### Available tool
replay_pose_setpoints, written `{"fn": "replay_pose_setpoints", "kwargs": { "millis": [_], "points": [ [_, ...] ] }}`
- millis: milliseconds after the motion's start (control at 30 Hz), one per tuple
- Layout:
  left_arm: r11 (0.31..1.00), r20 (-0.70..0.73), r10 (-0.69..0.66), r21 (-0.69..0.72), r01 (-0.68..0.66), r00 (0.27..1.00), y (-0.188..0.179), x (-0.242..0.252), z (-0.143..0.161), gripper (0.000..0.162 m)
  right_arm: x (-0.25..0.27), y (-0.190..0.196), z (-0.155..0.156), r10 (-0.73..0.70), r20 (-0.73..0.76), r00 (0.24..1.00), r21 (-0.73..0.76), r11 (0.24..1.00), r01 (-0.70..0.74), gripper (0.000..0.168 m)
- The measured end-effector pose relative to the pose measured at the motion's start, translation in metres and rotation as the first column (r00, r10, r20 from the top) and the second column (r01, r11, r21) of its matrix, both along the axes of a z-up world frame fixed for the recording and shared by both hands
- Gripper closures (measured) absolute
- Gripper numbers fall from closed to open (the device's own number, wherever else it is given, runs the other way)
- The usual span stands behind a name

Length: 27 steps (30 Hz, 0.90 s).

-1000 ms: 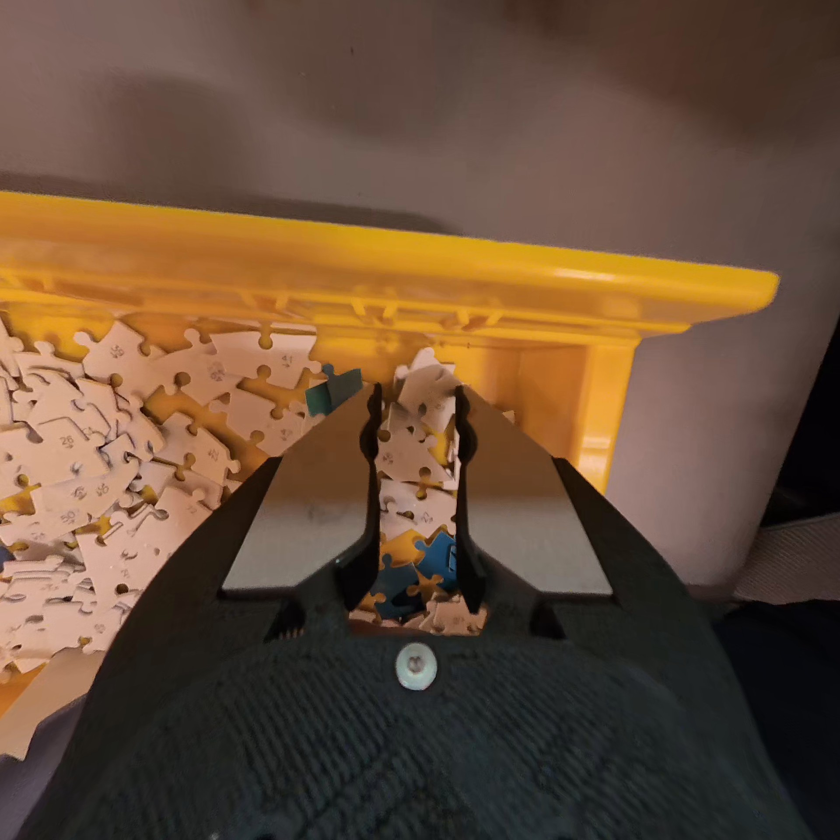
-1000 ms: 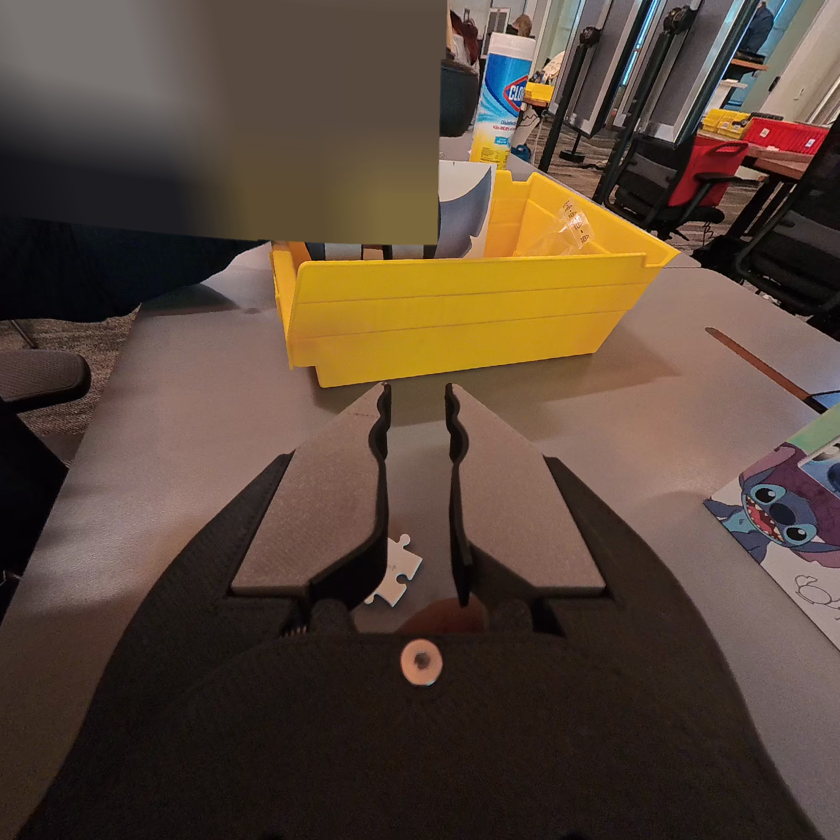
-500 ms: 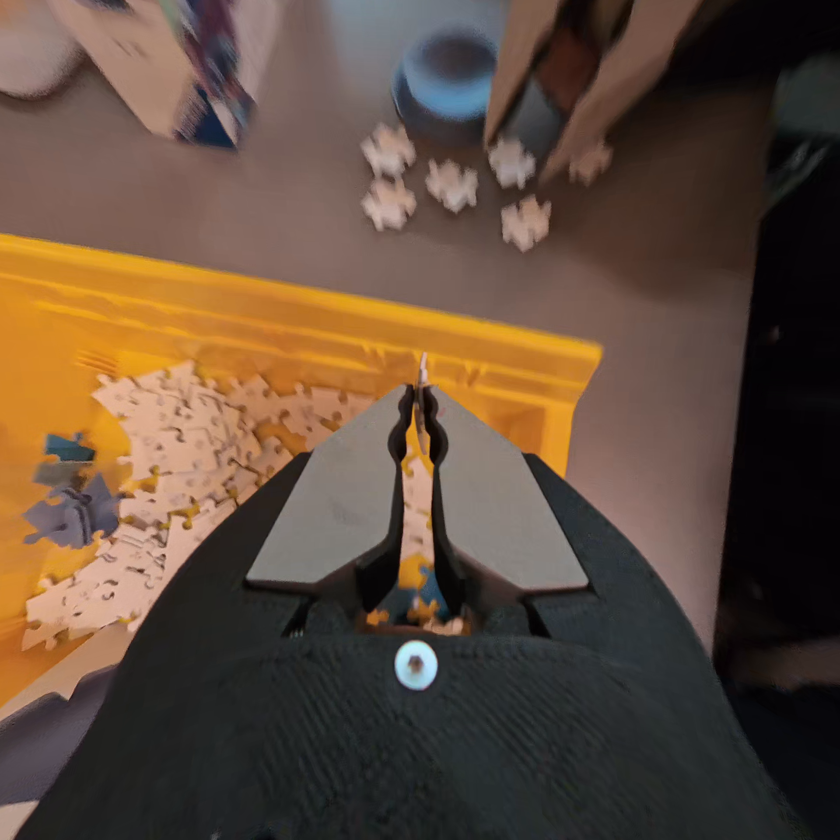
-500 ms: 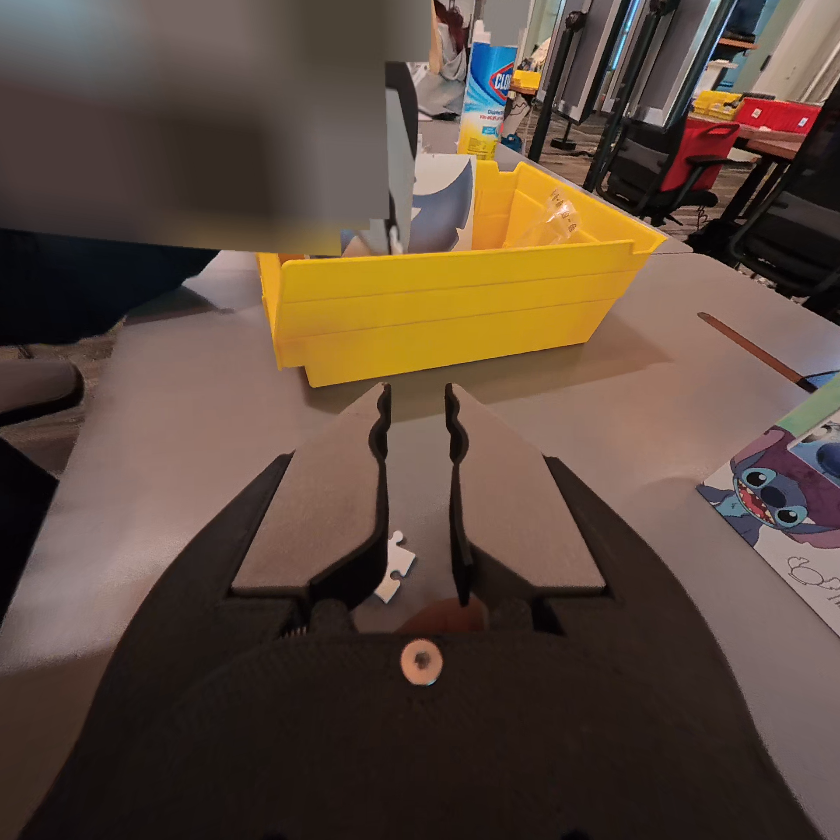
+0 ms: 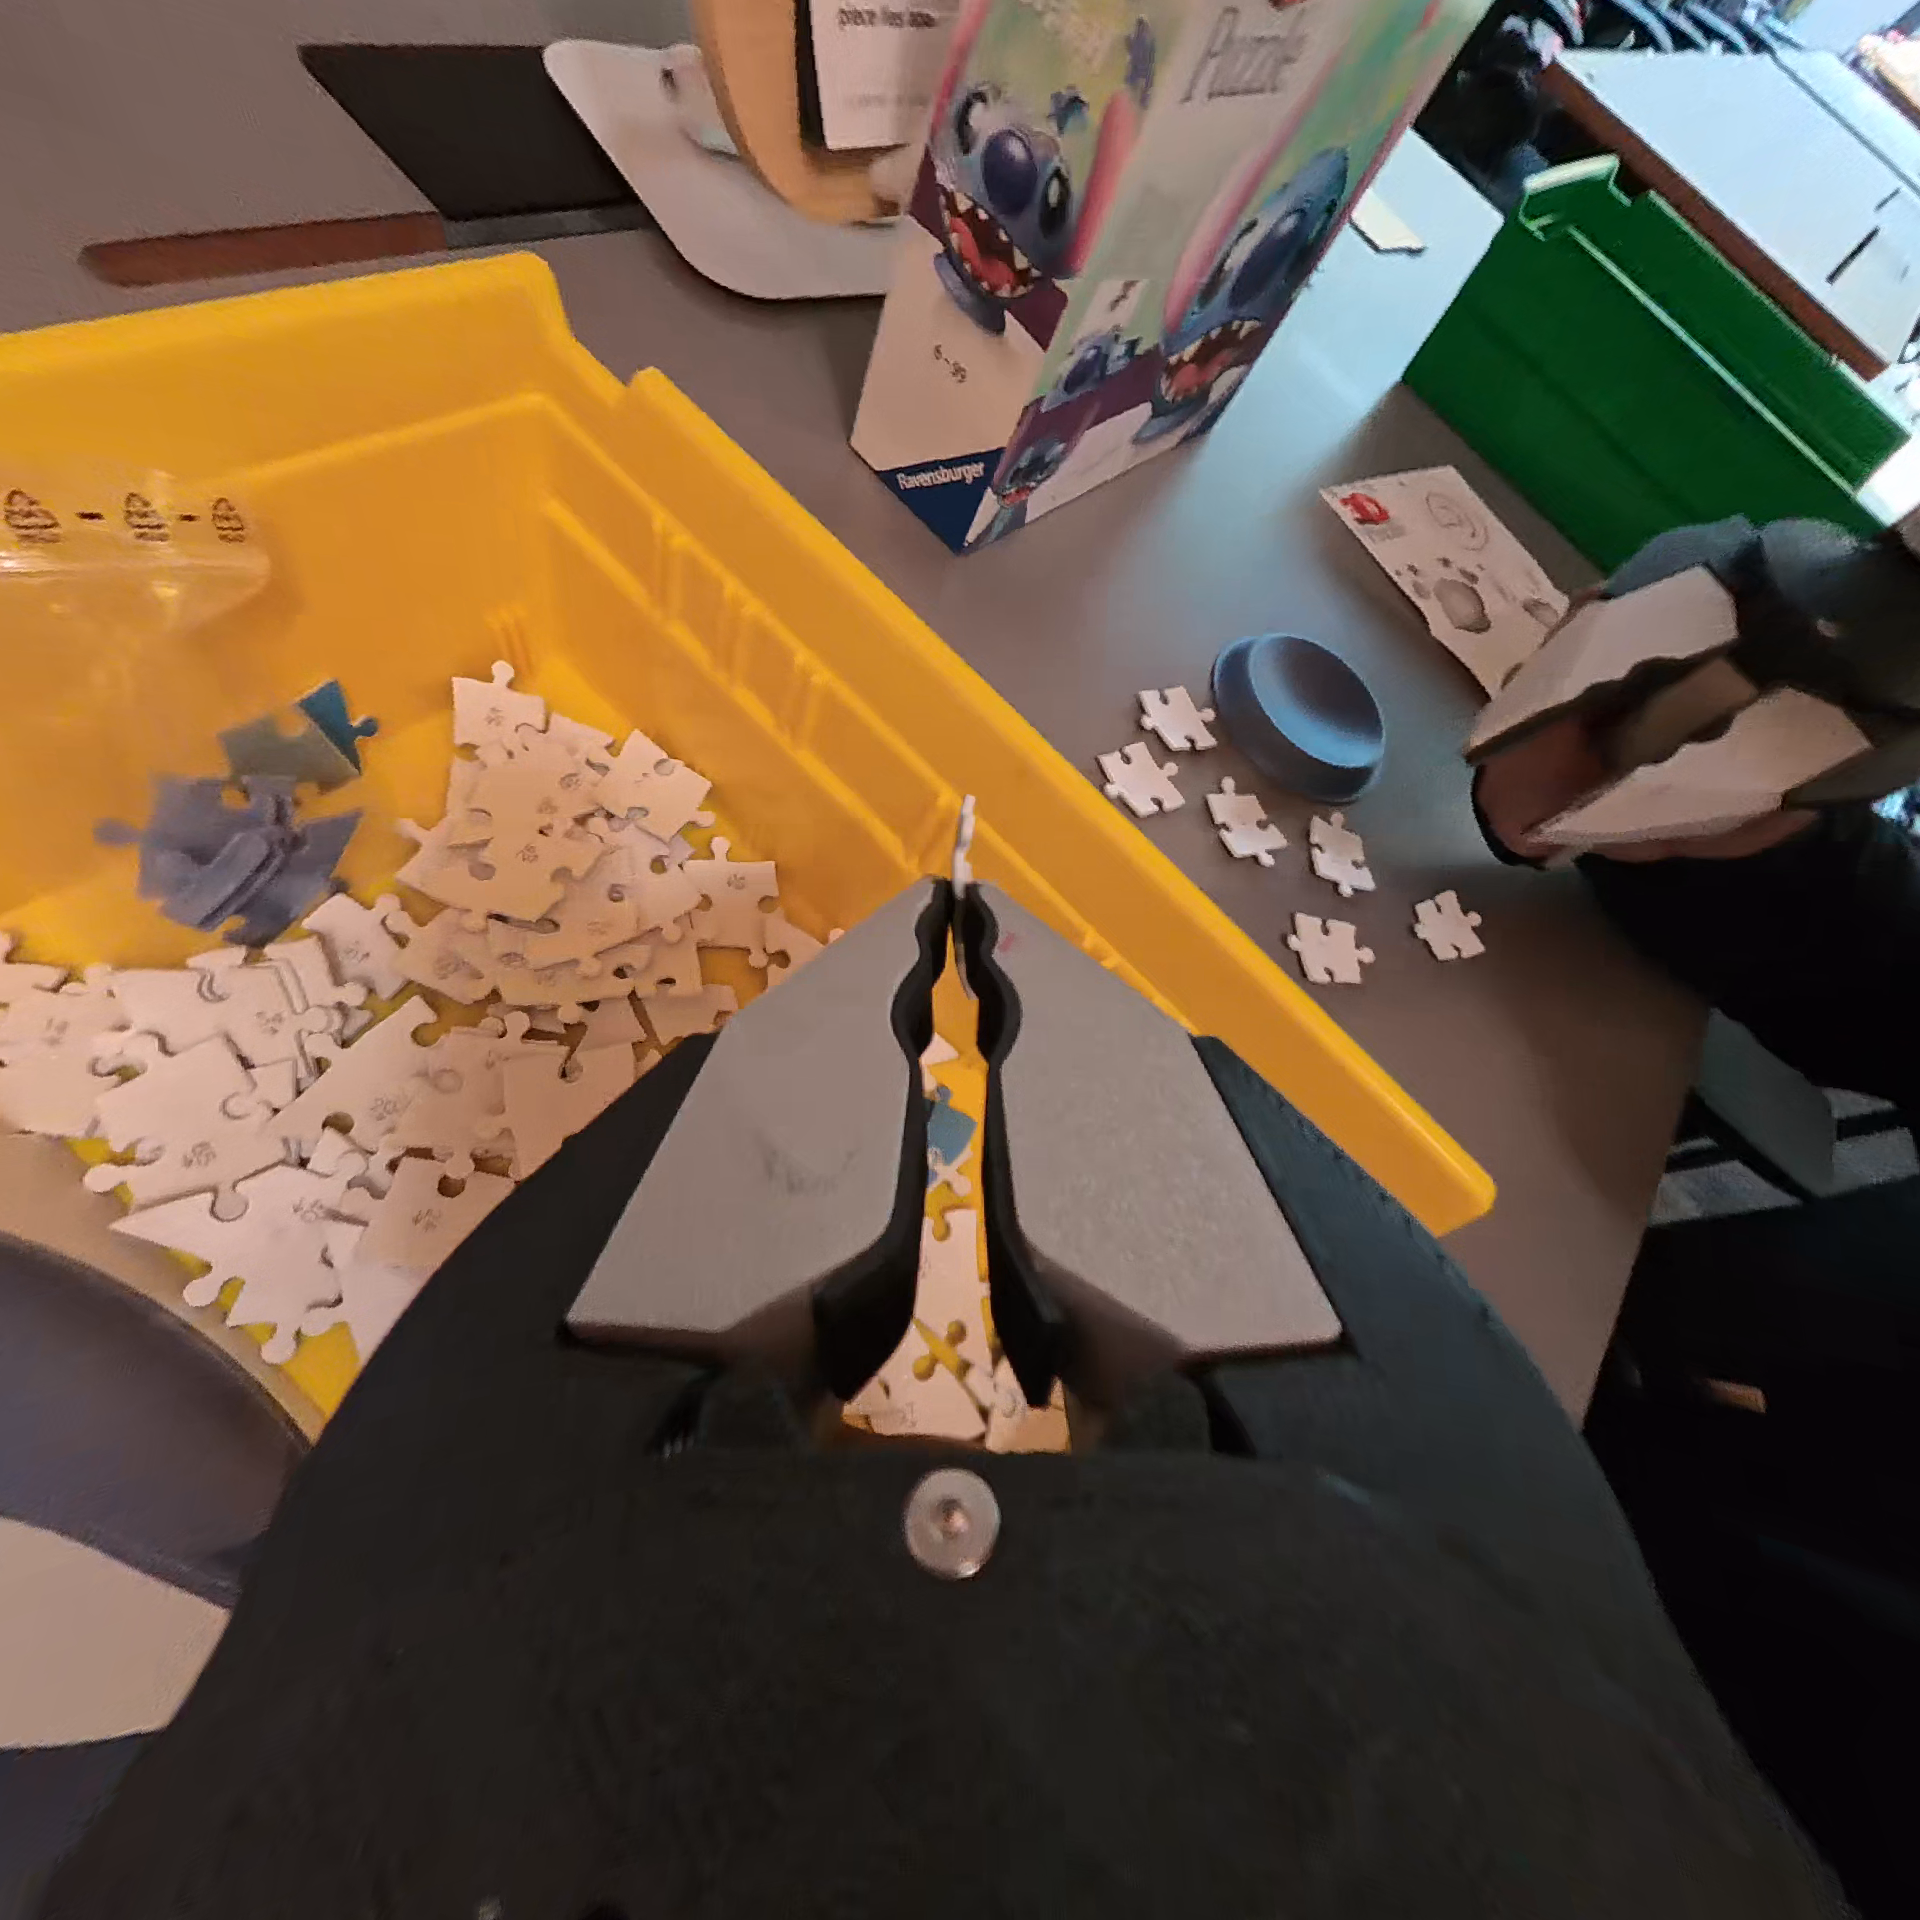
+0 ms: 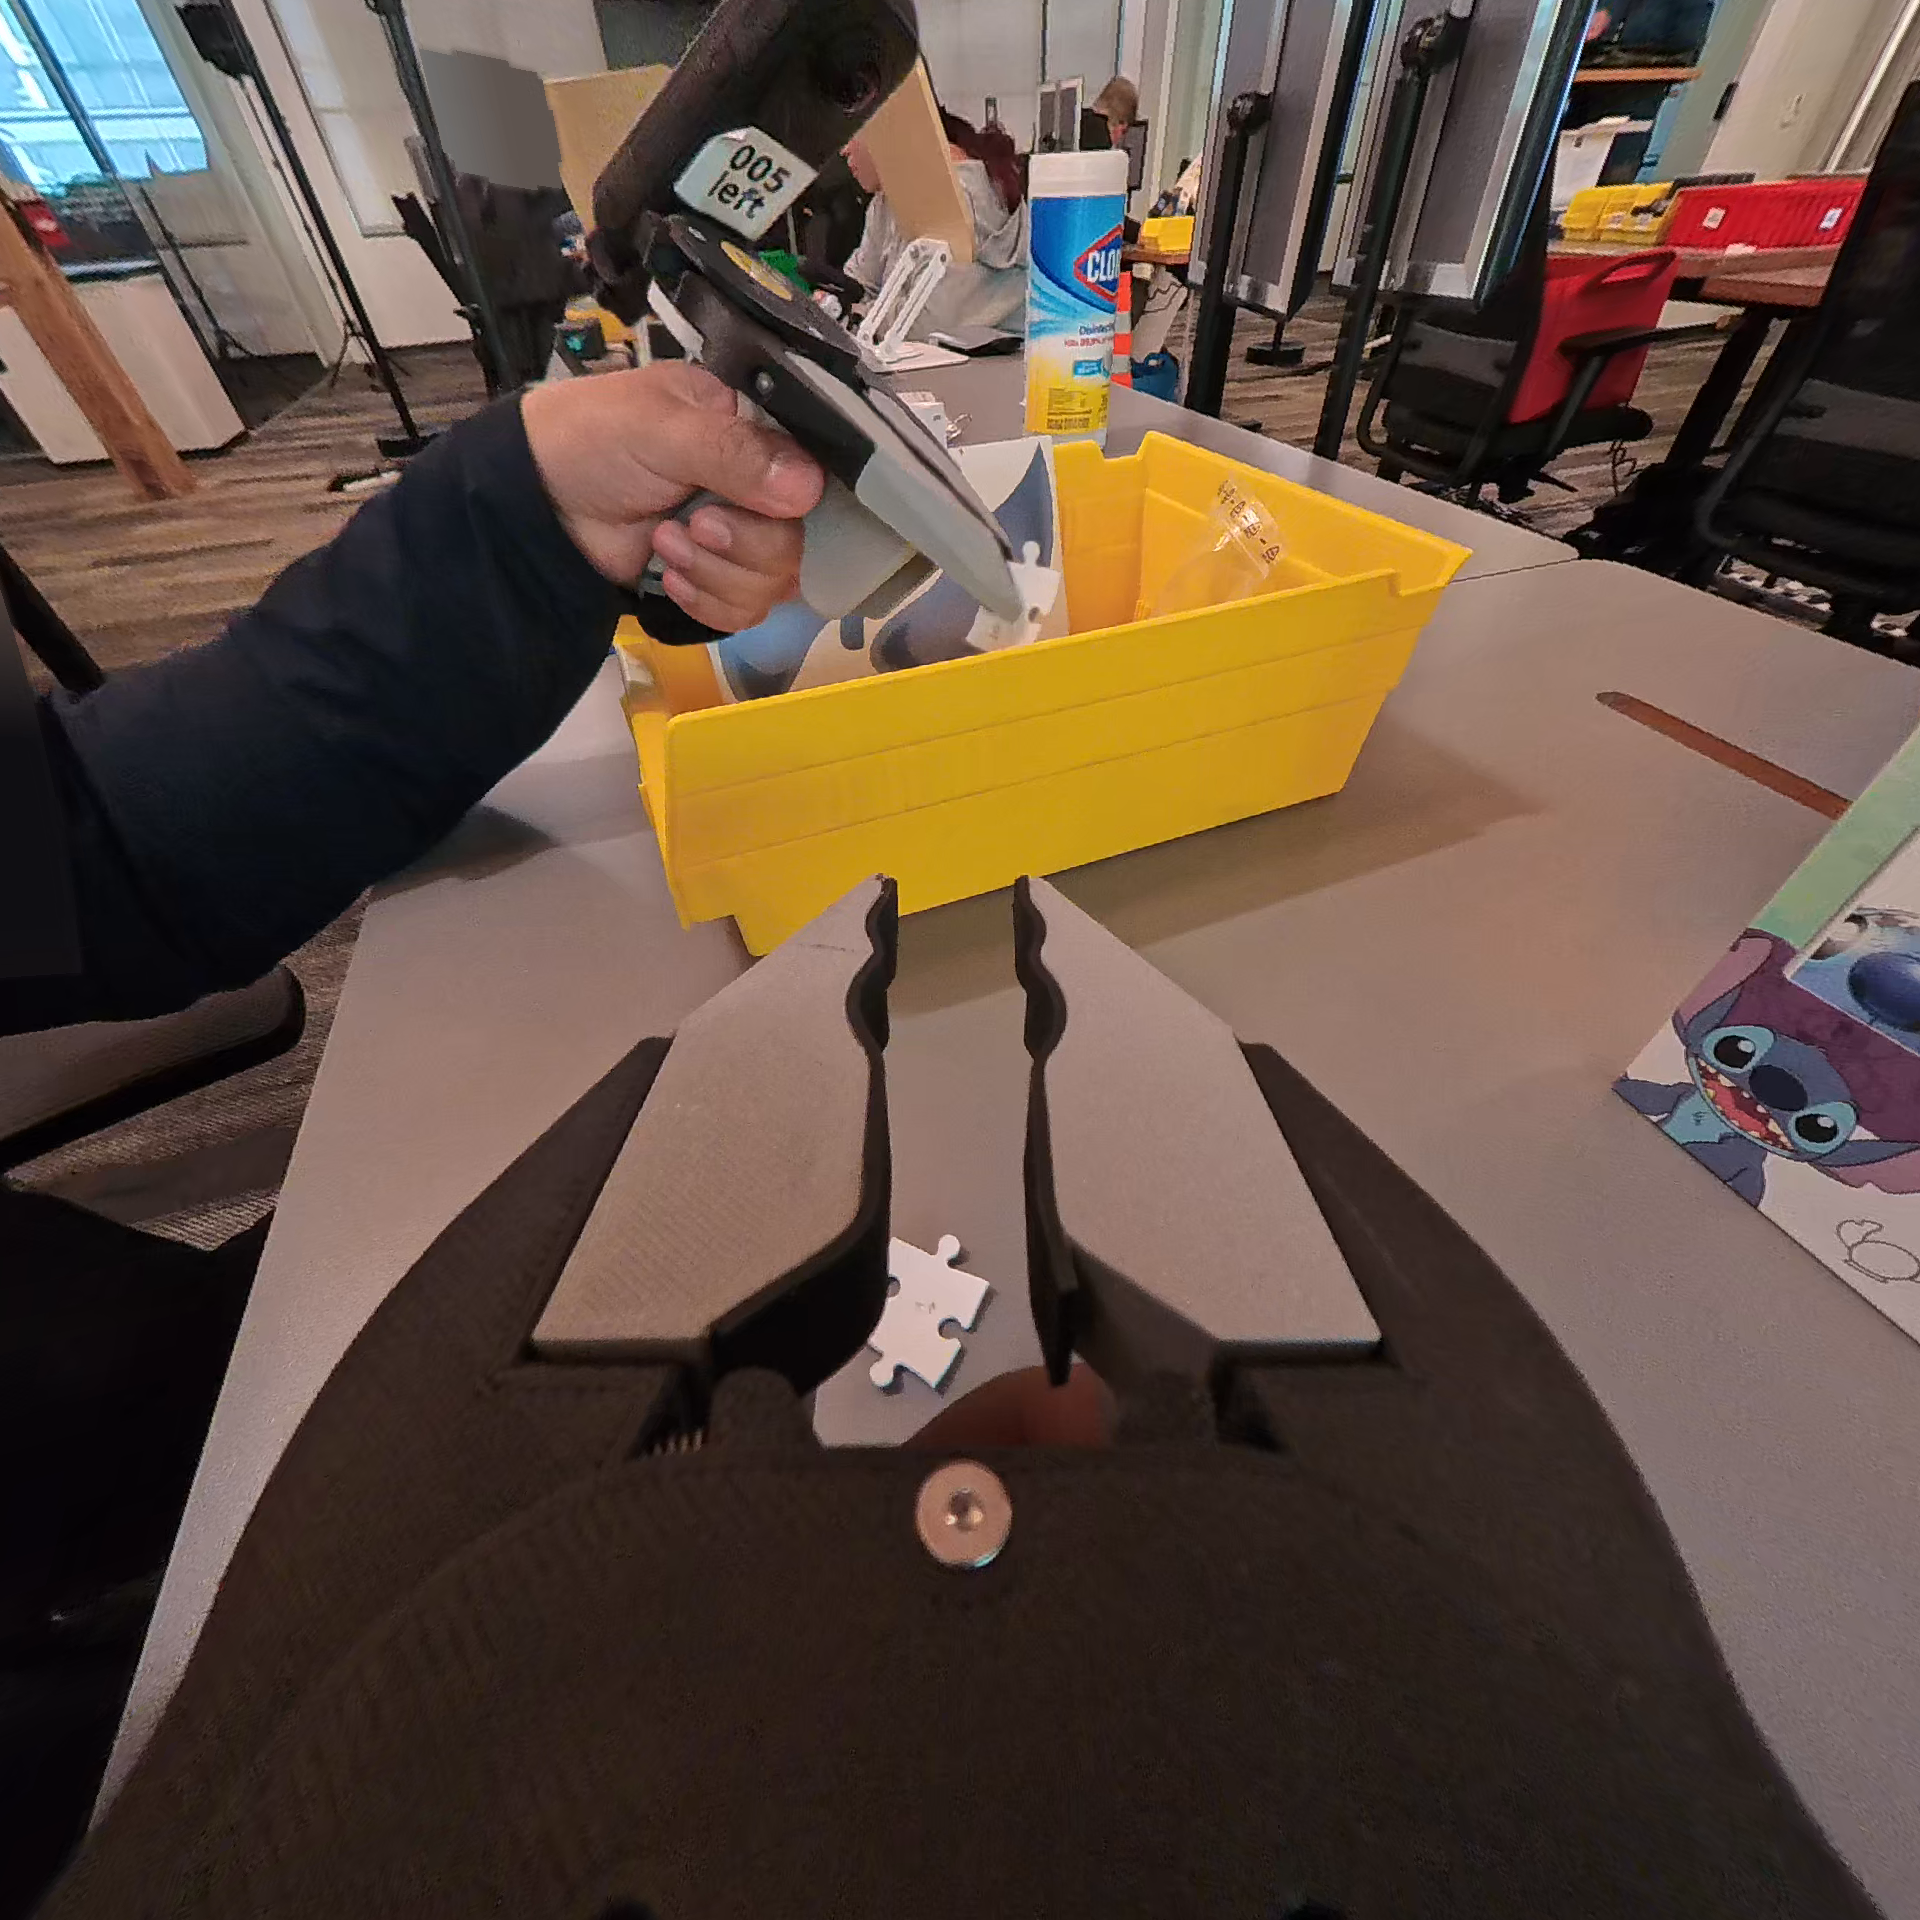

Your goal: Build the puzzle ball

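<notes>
White puzzle piece [image 5: 965, 844] pinched edge-on in left gripper [image 5: 958, 914] above yellow bin [image 5: 1091, 914] of loose pieces [image 5: 499, 935], right gripper [image 6: 954, 914] narrowly parted and empty over grey surface [image 6: 1403, 987], six pieces [image 5: 1257, 821] beside blue stand [image 5: 1299, 717].

My left gripper [image 5: 958, 914] has a black textured body, two grey wedge fingers [image 5: 790, 1143] with wavy black inner edges, and one silver screw [image 5: 952, 1527] below them. My right gripper [image 6: 954, 914] looks the same. My sleeve [image 6: 281, 727] is dark navy.
</notes>
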<state>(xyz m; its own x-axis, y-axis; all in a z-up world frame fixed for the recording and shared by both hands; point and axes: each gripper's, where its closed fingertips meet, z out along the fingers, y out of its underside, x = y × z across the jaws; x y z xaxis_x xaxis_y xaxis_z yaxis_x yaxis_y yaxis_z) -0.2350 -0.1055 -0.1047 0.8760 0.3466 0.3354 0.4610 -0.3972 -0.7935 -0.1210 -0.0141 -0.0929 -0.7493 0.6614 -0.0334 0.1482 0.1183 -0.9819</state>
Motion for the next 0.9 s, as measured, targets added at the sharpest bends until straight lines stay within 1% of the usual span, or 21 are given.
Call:
{"fn": "replay_pose_setpoints", "kwargs": {
  "millis": [100, 200, 300, 367, 433, 567, 700, 900],
  "points": [
    [0.996, -0.001, 0.034, 0.087, -0.034, 0.999, 0.002, -0.002, 0.014, 0.162, -0.001, 0.0, -0.001, -0.008, 0.001, 1.0, 0.005, 1.0, 0.008, 0.15],
    [0.972, -0.025, 0.029, 0.236, -0.022, 0.999, 0.009, 0.009, 0.047, 0.162, -0.001, 0.0, 0.002, 0.0, 0.008, 1.0, -0.015, 1.0, 0.0, 0.15],
    [0.902, -0.042, -0.035, 0.43, 0.05, 0.998, 0.022, 0.041, 0.088, 0.162, 0.004, -0.003, 0.013, 0.04, 0.023, 0.999, -0.081, 0.996, -0.038, 0.15],
    [0.856, -0.037, -0.08, 0.51, 0.087, 0.996, 0.036, 0.065, 0.103, 0.162, 0.009, -0.005, 0.022, 0.072, 0.027, 0.997, -0.133, 0.989, -0.068, 0.15],
    [0.834, -0.028, -0.155, 0.532, 0.146, 0.988, 0.056, 0.094, 0.104, 0.162, 0.015, -0.006, 0.034, 0.104, 0.015, 0.994, -0.186, 0.978, -0.099, 0.151],
    [0.829, -0.042, -0.221, 0.519, 0.21, 0.974, 0.089, 0.128, 0.099, 0.162, 0.029, -0.001, 0.061, 0.153, -0.037, 0.988, -0.286, 0.945, -0.157, 0.153],
    [0.823, -0.045, -0.247, 0.518, 0.234, 0.968, 0.109, 0.137, 0.099, 0.162, 0.035, 0.014, 0.077, 0.155, -0.066, 0.986, -0.36, 0.917, -0.169, 0.162],
    [0.806, -0.042, -0.282, 0.532, 0.26, 0.959, 0.126, 0.141, 0.106, 0.162, 0.033, 0.026, 0.082, 0.123, -0.062, 0.99, -0.376, 0.916, -0.138, 0.167]
  ]
}}
